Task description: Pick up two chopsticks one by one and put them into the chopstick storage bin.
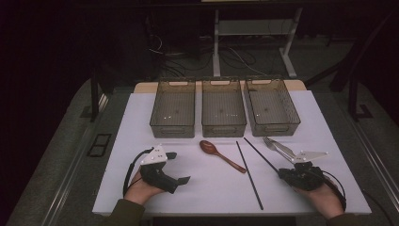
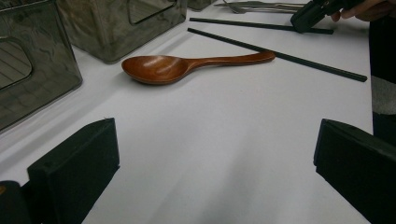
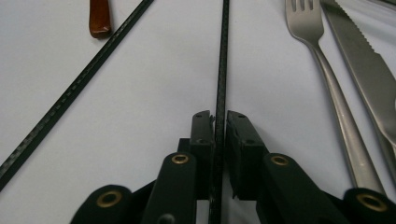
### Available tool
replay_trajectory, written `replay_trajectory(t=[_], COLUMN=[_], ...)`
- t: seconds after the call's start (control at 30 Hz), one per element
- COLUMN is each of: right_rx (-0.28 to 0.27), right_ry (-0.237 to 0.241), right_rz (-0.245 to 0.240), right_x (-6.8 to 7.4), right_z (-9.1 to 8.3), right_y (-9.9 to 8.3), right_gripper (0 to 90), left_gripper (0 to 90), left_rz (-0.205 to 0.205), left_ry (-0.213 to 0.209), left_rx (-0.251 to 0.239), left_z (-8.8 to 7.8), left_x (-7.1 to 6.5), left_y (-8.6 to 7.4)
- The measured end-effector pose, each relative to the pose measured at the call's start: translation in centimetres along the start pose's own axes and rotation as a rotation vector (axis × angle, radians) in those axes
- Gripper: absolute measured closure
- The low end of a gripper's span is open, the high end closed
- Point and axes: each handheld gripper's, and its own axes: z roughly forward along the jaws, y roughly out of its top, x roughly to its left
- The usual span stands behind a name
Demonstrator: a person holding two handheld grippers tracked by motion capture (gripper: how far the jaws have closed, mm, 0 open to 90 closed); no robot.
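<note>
right gripper [image 3: 219, 122]: jaws clenched on black chopstick [image 3: 223, 56] | left gripper [image 1: 178, 167]: jaws released | writing: none legible

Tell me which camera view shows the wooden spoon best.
The left gripper view: the wooden spoon lies whole and close, bowl toward the bins. The high view shows the whole spoon too, but small. The right gripper view catches just its handle end at the top edge.

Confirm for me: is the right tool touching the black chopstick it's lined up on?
Touching. In the right gripper view, the right tool has both jaws closed against the sides of the chopstick, with no gap visible on either side.
</note>
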Motion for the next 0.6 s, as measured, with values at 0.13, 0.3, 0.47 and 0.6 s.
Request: replay_trajectory(t=[0.13,0.3,0.47,0.6], right_rx=[-0.003,-0.008,-0.014,-0.018], right_ry=[-0.002,-0.002,0.01,0.009], right_rz=[-0.004,-0.009,0.022,0.024], right_x=[0.03,0.07,-0.2,-0.17], right_z=[0.05,0.13,0.15,0.11], right_y=[-0.01,0.0,-0.03,-0.1], right_gripper=[83.1,83.3,84.2,84.6], left_gripper=[0.0,0.0,0.0,0.0], left_rz=[0.0,0.0,0.0,0.001], left_ry=[0.0,0.0,0.0,0.0], left_rx=[-0.001,0.0,-0.001,0.0], left_z=[0.03,0.08,0.08,0.05], left_x=[0.01,-0.01,-0.02,-0.01], left_y=[-0.01,-0.02,-0.02,-0.01])
